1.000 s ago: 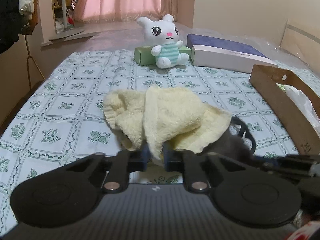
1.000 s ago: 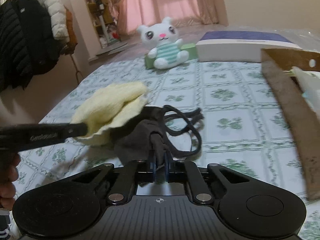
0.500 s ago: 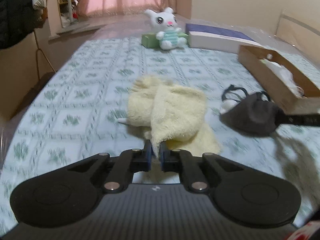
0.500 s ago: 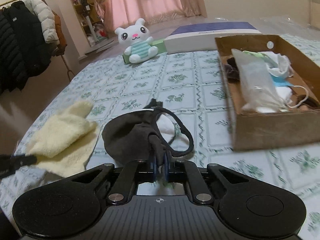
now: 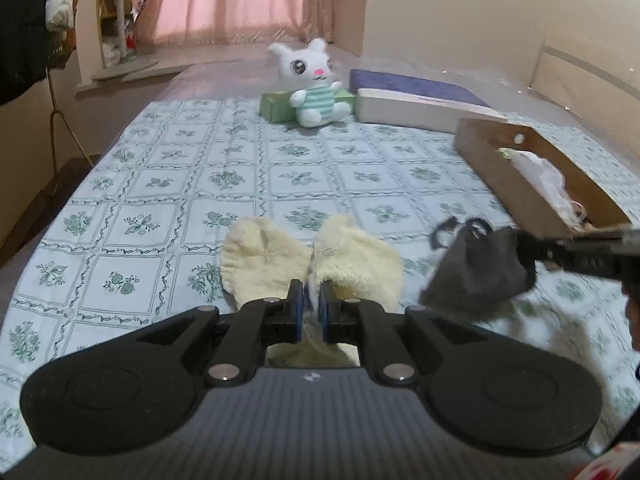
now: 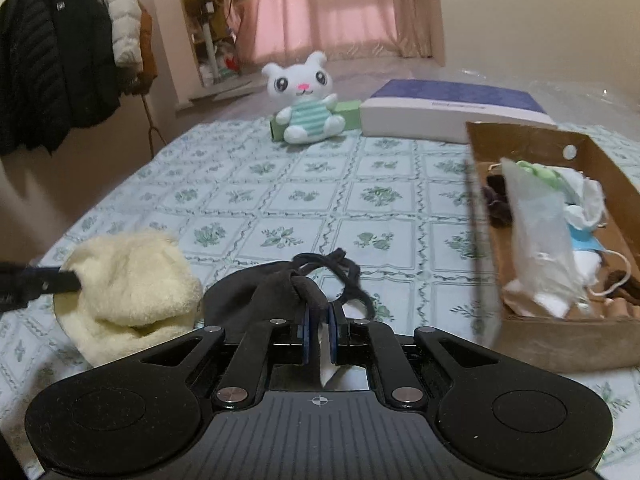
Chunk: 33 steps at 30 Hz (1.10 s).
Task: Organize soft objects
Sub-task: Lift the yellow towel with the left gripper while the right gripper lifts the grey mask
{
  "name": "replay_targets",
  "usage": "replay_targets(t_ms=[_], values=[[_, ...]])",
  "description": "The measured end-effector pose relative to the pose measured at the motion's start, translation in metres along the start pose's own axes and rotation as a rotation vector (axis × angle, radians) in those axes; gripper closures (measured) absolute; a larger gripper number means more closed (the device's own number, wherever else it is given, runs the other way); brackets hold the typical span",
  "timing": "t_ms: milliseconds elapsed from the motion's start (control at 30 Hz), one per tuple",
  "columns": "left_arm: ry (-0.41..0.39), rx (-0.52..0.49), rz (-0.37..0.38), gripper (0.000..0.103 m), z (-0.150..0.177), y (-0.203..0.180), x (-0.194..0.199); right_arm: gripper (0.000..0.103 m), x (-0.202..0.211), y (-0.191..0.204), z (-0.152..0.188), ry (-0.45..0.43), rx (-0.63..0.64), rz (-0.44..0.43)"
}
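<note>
Cream fleece cloth (image 5: 312, 264) hangs pinched in the left gripper (image 5: 310, 300), jaws clamped on its edge, above the floral bedsheet (image 5: 160, 184). Just beside it the right gripper (image 6: 320, 320) is clamped on a black face mask (image 6: 256, 296) — ear loops dangling. A cardboard box (image 6: 560, 344) of soft items sits to the right; a plush bunny (image 6: 306, 100) sits at the far end.
</note>
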<state>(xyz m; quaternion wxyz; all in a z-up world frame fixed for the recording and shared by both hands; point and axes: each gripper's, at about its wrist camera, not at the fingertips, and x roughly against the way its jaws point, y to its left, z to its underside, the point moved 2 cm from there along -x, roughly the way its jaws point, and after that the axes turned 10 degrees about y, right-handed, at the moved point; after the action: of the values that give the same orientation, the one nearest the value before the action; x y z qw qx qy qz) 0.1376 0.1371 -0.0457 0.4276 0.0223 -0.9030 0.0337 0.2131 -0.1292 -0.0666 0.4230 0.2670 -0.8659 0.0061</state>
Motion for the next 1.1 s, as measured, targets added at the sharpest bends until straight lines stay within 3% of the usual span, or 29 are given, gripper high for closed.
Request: replay_targets(t_ms=[133, 233, 300, 367, 433, 533, 567, 667, 733, 833, 933, 1100], values=[[0.046, 0.017, -0.013, 0.091, -0.004, 0.009, -0.029, 0.095, -0.023, 0.001, -0.002, 0.027, 0.005, 0.002], [0.073, 0.039, -0.031, 0.083, 0.001, 0.014, -0.043, 0.095, -0.033, -0.002, 0.000, 0.046, 0.003, 0.003], [0.071, 0.053, -0.045, 0.071, 0.004, 0.017, -0.045, 0.095, -0.035, -0.002, 0.003, 0.045, 0.004, 0.000], [0.070, 0.072, -0.072, 0.047, 0.004, 0.022, -0.046, 0.095, -0.037, -0.003, 0.005, 0.044, 0.000, -0.007], [0.072, 0.094, -0.089, 0.040, 0.003, 0.027, -0.048, 0.094, -0.037, -0.004, 0.006, 0.043, 0.000, -0.009], [0.083, 0.139, -0.039, 0.042, 0.001, 0.034, -0.052, 0.084, -0.037, -0.003, 0.006, 0.041, -0.002, -0.008], [0.085, 0.153, -0.014, 0.049, 0.001, 0.035, -0.055, 0.081, -0.038, -0.003, 0.006, 0.040, -0.007, -0.005], [0.092, 0.193, 0.072, 0.067, 0.000, 0.035, -0.062, 0.058, -0.037, -0.005, 0.007, 0.030, -0.028, -0.001], [0.097, 0.220, 0.111, 0.074, -0.001, 0.034, -0.067, 0.043, -0.034, -0.008, 0.008, 0.016, -0.050, -0.025], [0.090, 0.234, 0.102, 0.081, -0.002, 0.032, -0.069, 0.038, -0.031, -0.013, 0.008, -0.001, -0.087, -0.064], [0.095, 0.233, 0.080, 0.081, -0.005, 0.028, -0.070, 0.032, -0.033, -0.016, 0.007, 0.006, -0.126, -0.094], [0.095, 0.188, 0.031, 0.080, -0.007, 0.020, -0.075, 0.032, -0.051, -0.018, 0.006, 0.018, -0.141, -0.085]])
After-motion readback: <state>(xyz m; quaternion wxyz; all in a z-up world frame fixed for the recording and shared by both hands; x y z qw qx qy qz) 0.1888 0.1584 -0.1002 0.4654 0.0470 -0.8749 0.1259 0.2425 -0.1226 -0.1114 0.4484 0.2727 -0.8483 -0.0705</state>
